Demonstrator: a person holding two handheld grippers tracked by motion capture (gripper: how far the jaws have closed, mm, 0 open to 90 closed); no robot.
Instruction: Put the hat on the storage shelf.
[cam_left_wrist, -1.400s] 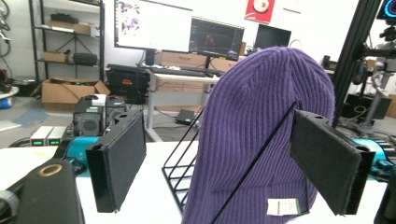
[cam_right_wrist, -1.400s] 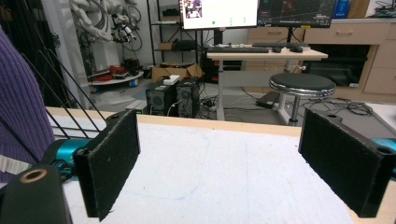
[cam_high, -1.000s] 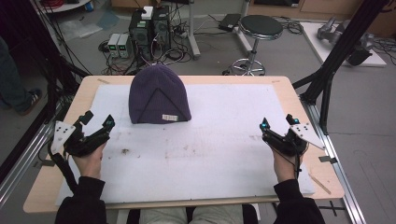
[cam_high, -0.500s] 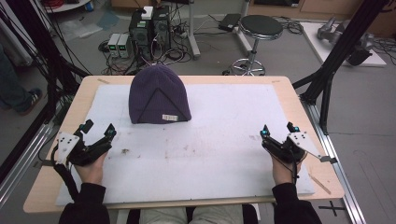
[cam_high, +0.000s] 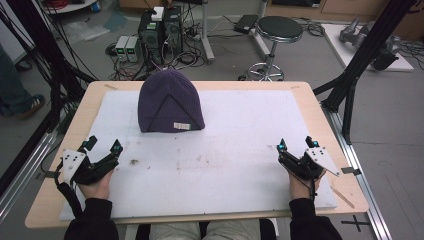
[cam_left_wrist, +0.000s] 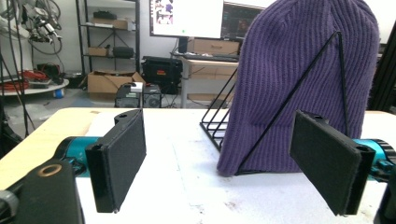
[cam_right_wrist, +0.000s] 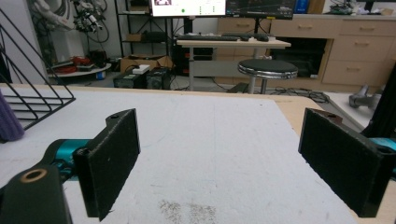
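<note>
The table (cam_high: 320, 107) is carrying a purple beanie (cam_high: 170, 102) on a wire rack, upper centre of the frame; both the left hand-held gripper (cam_high: 104, 146) and right hand-held gripper (cam_high: 296, 144) are drawing back toward the bottom edge, jaws gaping wide and empty; any reach looks not yet begun.

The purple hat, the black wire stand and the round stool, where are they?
purple hat (cam_high: 170, 100), high view, on the middle of its knitted front.
black wire stand (cam_left_wrist: 215, 125), left gripper view, on the bars sticking out beside the hat.
round stool (cam_high: 279, 28), high view, on its black seat.
</note>
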